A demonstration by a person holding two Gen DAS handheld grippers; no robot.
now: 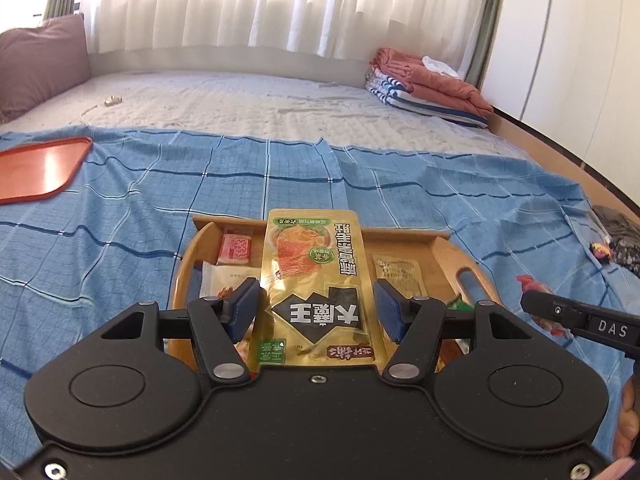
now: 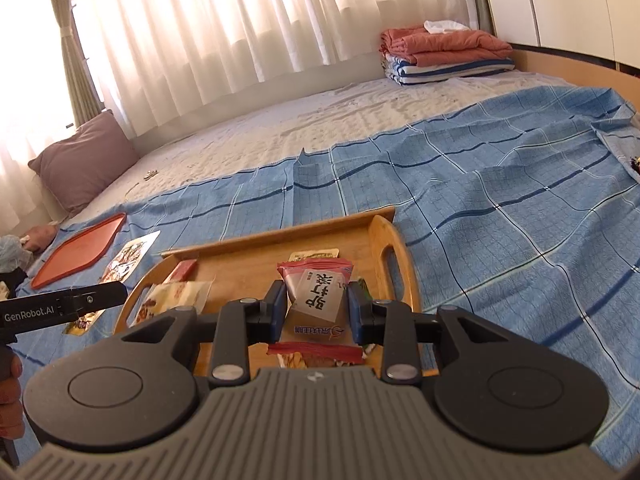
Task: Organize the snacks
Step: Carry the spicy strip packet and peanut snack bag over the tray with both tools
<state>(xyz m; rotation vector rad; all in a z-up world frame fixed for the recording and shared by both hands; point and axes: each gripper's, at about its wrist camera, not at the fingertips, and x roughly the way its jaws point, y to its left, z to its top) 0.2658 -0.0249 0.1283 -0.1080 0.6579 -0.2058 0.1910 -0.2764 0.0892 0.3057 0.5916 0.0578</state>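
From the left wrist, the left claw (image 1: pixel 316 312) tilts downward, gripping one gold snack pouch (image 1: pixel 314 280) above the wooden tray (image 1: pixel 444 252) on the bed; "DAS" shows on the other tool. From the right wrist, the right claw (image 2: pixel 318 314) is clamped on one red-edged snack packet (image 2: pixel 316 300) over that tray; "GenRobot.AI" reads alongside.

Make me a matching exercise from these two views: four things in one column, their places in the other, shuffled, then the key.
1. gold pouch
2. red-and-white packet
3. orange lid
4. folded blankets

A. far corner of the bed, by the curtain
B. between the right gripper's fingers
C. flat on the blue checked cloth, away from the wooden tray
D. between the left gripper's fingers

Pairs: 1-D, 2-B, 3-C, 4-A
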